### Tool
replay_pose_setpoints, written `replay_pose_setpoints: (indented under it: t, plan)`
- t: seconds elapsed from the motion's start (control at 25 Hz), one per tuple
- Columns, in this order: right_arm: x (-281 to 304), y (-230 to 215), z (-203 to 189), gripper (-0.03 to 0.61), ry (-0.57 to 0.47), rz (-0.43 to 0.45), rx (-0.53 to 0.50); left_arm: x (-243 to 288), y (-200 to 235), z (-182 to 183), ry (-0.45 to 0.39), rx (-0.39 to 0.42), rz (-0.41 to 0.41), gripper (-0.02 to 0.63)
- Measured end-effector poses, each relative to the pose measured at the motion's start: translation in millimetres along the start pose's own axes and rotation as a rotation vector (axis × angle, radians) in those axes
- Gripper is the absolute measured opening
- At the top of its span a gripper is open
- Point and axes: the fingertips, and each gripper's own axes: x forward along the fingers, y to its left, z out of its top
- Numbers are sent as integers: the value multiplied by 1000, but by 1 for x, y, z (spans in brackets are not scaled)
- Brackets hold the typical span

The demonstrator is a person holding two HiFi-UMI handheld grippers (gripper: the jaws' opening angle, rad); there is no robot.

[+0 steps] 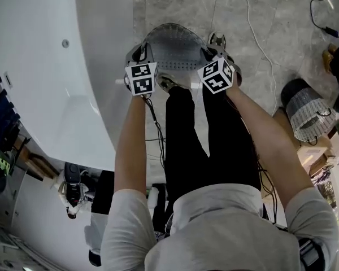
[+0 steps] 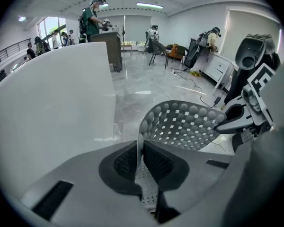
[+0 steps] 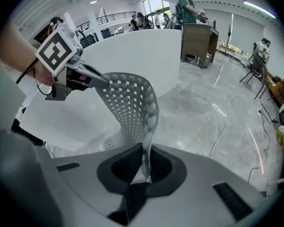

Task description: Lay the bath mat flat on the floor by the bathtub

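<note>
**A:** Where is the bath mat (image 1: 173, 45) right now?

**B:** It is in the air, low over the floor (image 1: 271, 16) and just beside the bathtub (image 1: 56, 66). The left gripper (image 2: 140, 156) has its jaws nearly together on one edge of the mat. The right gripper (image 3: 145, 161) pinches the opposite edge the same way. Between the two, the mat bows into an arch in front of the person's shoes.

**A:** What is it made of?

**B:** It looks like a thin, pliable grey sheet, rubbery, with a rounded outline. It is punched through with rows of small square holes, and one face carries rounded bumps. The tub wall is glossy white and curves smoothly. The floor is polished grey stone-look tile and reflects the light.

**A:** So what could go wrong?

**B:** First, the arch. If the two edges come down this close together, I expect the middle to stay humped or fold under instead of lying flat. Second, each grip holds only a narrow strip of a floppy sheet, so a tug sideways could pull an edge out of the pads. Third, the left edge sits close to the curved tub wall, so it could ride up against it.

**A:** And the floor?

**B:** It looks slick, so the mat may skid on it when the grippers let go.
</note>
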Motion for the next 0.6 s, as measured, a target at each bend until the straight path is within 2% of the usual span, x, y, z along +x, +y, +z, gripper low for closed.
replay_pose_setpoints:
  t: [0.12, 0.28, 0.44, 0.6]
  plan:
    - [2, -6, 5, 20, 8, 22, -66, 2, -2, 3, 11, -42, 33, 23]
    - [8, -5, 15, 20, 6, 11, -34, 5, -1, -2, 9, -82, 43, 23]
    - [5, -4, 19, 20, 24, -15, -6, 1, 5, -1, -11, -52, 27, 23]
    - [2, -10, 16, 20, 49, -23, -53, 3, 6, 0, -32, -14, -43, 23]
